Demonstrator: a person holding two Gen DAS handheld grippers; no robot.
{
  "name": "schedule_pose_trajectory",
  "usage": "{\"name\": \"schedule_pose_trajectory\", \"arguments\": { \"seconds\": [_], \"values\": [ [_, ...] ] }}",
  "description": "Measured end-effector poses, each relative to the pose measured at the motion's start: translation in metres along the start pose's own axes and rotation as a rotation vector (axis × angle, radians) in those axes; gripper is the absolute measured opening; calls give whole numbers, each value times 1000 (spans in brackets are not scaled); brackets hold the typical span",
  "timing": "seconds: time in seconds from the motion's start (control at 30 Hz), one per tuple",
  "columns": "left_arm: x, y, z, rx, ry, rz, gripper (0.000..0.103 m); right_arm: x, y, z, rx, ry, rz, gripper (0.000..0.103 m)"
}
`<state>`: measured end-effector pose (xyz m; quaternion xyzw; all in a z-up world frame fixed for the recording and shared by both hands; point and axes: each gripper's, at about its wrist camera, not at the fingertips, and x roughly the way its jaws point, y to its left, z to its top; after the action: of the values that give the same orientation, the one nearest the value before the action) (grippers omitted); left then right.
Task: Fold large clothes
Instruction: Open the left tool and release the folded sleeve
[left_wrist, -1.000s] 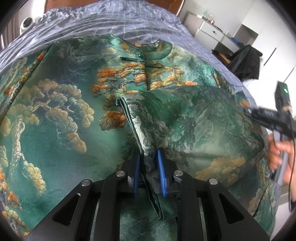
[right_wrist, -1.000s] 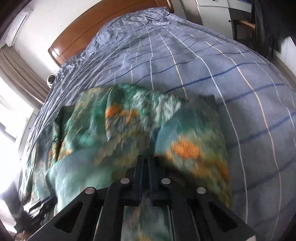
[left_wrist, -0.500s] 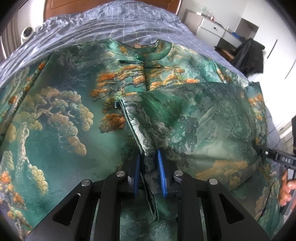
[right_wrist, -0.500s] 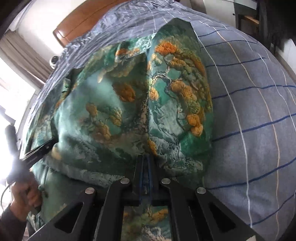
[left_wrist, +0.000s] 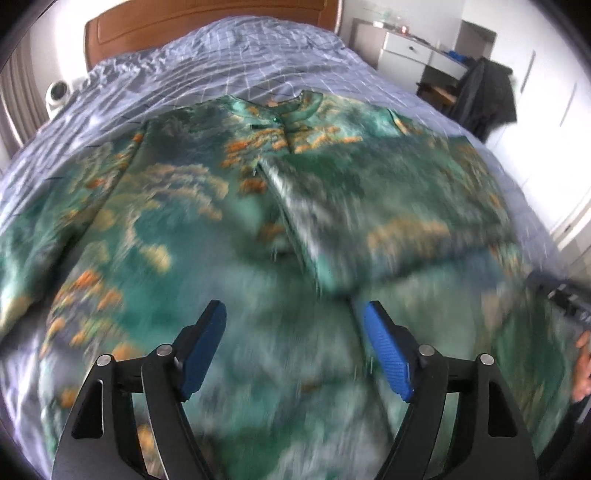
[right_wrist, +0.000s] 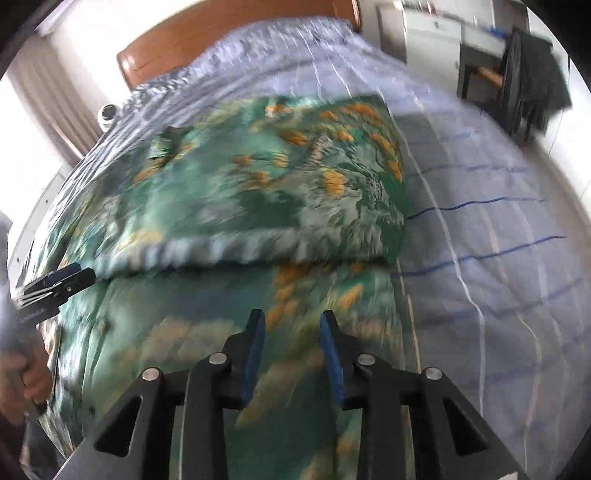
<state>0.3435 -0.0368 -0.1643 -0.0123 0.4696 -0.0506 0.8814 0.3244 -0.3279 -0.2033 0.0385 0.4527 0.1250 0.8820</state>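
A large green garment (left_wrist: 184, 206) with orange tree print lies spread on the bed, collar (left_wrist: 295, 107) at the far end. Its right side is folded over onto the middle, with the folded flap (left_wrist: 388, 206) lying flat; the flap also shows in the right wrist view (right_wrist: 280, 199). My left gripper (left_wrist: 295, 314) is open and empty, above the garment near the flap's lower corner. My right gripper (right_wrist: 291, 321) is open and empty, above the garment's right edge, below the flap. The left gripper also shows in the right wrist view (right_wrist: 59, 284).
The bed has a blue checked sheet (right_wrist: 498, 229) and a wooden headboard (left_wrist: 207, 22). A white round device (left_wrist: 57, 94) sits at the bed's far left. A white cabinet (left_wrist: 406, 48) and a chair with dark clothes (left_wrist: 487, 96) stand at the right.
Both grippers have let go of the folded flap's edge and opened. Both have pulled back and up from the garment. The flap now lies flat on the garment.
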Motion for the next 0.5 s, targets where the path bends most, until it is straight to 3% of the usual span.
{"name": "schedule_pose_trajectory", "arguments": {
  "seconds": [0.07, 0.17, 0.5],
  "values": [
    [-14, -3, -17, 30, -7, 29, 81, -23, 11, -14, -26, -49, -12, 36],
    [-33, -6, -39, 61, -24, 66, 84, -61, 31, -40, -62, -147, -30, 52],
    [-74, 2, -85, 50, -48, 104, 87, -114, 92, -108, -124, -277, -40, 53]
  ]
}}
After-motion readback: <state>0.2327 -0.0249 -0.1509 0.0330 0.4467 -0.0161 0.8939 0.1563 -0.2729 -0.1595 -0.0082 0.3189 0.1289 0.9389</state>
